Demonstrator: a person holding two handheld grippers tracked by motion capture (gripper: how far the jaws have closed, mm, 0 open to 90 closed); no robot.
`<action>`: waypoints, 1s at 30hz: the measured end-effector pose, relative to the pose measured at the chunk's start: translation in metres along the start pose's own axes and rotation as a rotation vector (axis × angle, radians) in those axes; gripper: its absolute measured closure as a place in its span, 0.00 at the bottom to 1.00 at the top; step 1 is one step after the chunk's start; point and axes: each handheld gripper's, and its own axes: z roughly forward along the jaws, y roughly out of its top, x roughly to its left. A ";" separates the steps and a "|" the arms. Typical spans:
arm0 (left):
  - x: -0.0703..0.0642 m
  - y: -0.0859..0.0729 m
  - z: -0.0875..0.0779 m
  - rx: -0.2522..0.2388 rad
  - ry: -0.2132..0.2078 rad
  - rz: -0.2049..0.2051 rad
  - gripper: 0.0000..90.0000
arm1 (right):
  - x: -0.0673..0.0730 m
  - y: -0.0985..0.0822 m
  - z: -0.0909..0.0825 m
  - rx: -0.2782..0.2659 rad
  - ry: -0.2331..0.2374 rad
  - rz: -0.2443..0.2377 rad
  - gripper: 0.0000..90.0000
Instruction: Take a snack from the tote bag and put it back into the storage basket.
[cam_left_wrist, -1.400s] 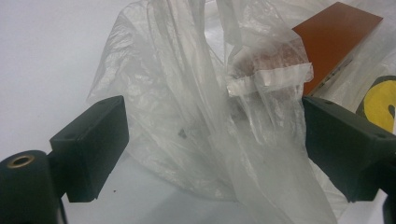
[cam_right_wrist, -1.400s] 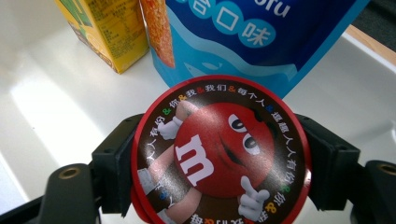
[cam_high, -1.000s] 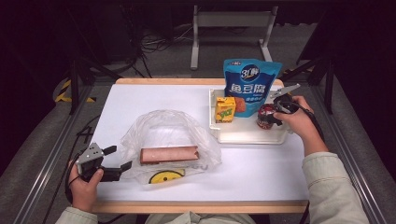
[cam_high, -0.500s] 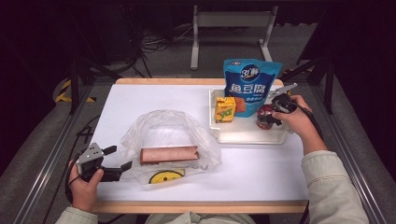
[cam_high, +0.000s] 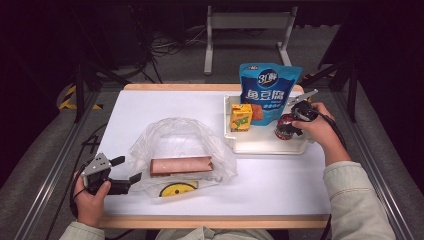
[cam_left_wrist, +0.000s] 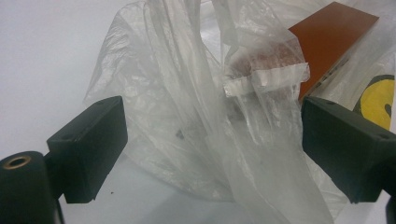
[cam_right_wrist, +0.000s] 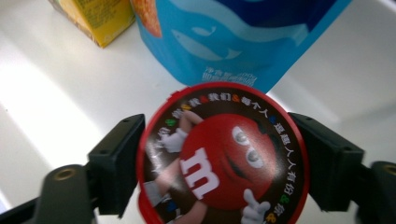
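Right gripper (cam_right_wrist: 219, 158), fingers just widened around the candy tub (cam_right_wrist: 222, 158), should squeeze its sides squarely before lifting

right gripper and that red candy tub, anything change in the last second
The right gripper has just been opening its jaws a little, with the red candy tub between them in the white tray; its pads sit at the lid's edge, but whether they press is unclear. Neither hand has moved. The left gripper is as before, open at the plastic bag. The blue pouch and yellow carton have not moved.
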 end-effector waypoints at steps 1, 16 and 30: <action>0.000 0.000 0.000 0.000 -0.001 0.001 0.11 | 0.000 0.000 -0.001 -0.013 0.001 0.002 0.21; 0.000 0.000 0.000 -0.001 0.007 -0.007 0.11 | 0.008 0.010 -0.036 -0.106 -0.032 -0.026 0.42; 0.000 0.000 0.000 -0.001 0.012 -0.014 0.13 | 0.027 0.010 -0.051 -0.043 0.087 -0.079 1.00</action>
